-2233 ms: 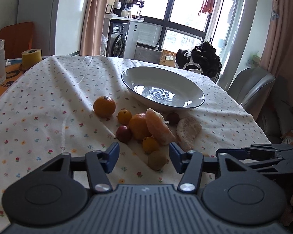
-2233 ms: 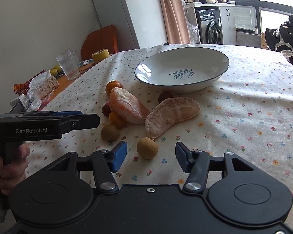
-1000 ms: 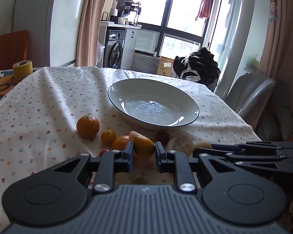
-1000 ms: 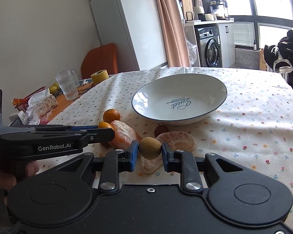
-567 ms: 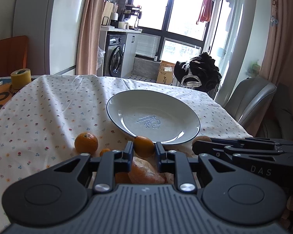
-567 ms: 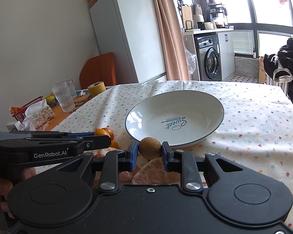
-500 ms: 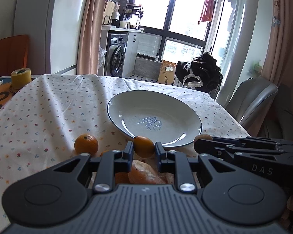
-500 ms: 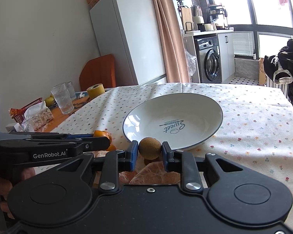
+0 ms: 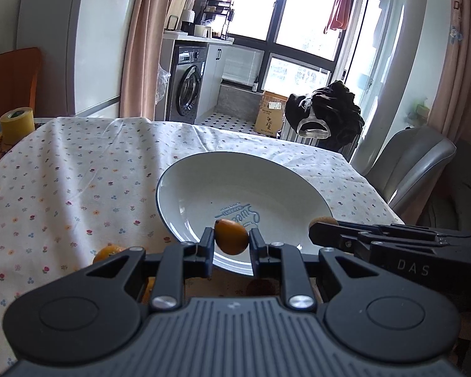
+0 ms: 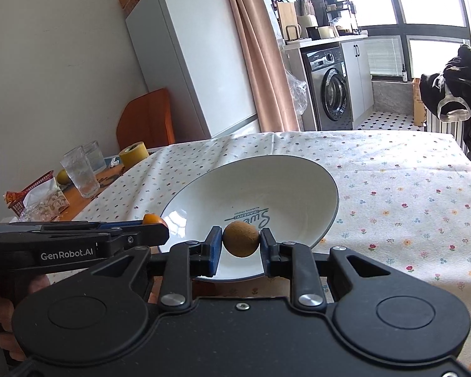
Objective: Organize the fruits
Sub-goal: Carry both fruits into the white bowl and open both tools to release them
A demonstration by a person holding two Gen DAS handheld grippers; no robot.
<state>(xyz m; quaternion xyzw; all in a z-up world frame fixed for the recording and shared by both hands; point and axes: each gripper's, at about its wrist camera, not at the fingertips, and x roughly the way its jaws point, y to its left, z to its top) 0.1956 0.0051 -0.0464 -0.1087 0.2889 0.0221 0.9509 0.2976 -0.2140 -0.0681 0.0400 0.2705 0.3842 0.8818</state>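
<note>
Holding one fruit per gripper over the plate

Left gripper (image 9: 231,241) clamps a small orange fruit (image 9: 231,236); right gripper (image 10: 240,242) clamps a brown round fruit (image 10: 241,238). Both hang above the white plate's (image 10: 314,176) near rim, on the floral tablecloth (image 9: 78,169).

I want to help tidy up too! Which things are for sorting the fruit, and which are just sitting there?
For the job:
small orange fruit in the left gripper
brown fruit in the right gripper
white plate
orange on the tablecloth

Just lying about:
tape roll
drinking glasses
snack packets
</note>
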